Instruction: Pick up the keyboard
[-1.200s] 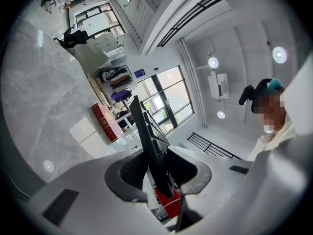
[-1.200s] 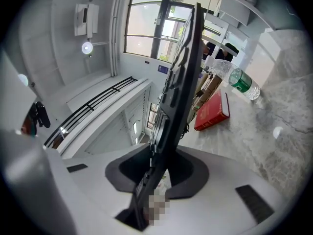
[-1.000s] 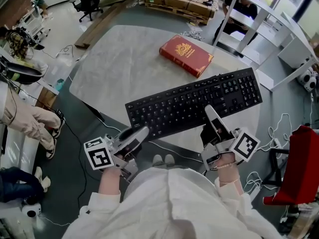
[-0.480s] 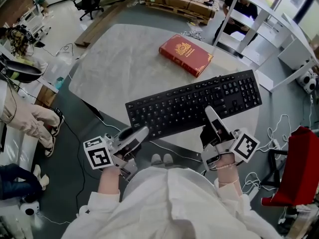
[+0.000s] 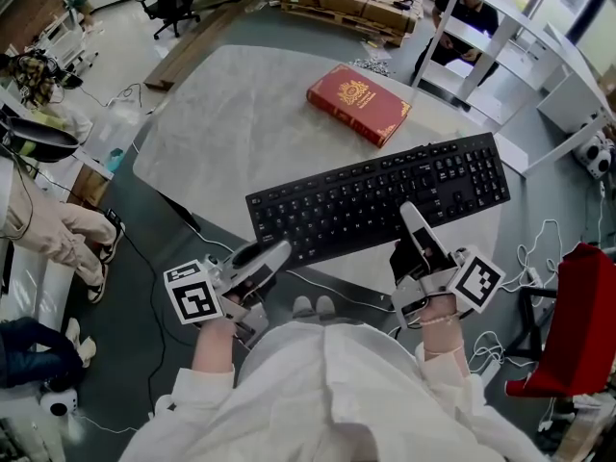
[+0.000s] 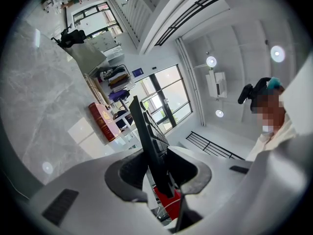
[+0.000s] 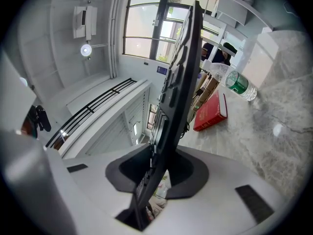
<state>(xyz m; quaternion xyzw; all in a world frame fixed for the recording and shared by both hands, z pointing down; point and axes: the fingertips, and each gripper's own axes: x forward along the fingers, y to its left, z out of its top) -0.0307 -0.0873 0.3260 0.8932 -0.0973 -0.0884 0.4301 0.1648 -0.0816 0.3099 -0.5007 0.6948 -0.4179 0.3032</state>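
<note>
The left gripper [image 5: 273, 254] and the right gripper [image 5: 412, 216] each have their 2 jaws clamped on the near long edge of the black keyboard [image 5: 380, 192]. The left grips near the keyboard's left end, the right past its middle. The keyboard is held over the marble table [image 5: 221, 114]. A red book [image 5: 358, 104] lies beyond it.

Black keyboard [image 5: 375, 205], red book [image 5: 358, 106] (gold ornament on its cover), pale grey veined table [image 5: 221, 133]
</note>
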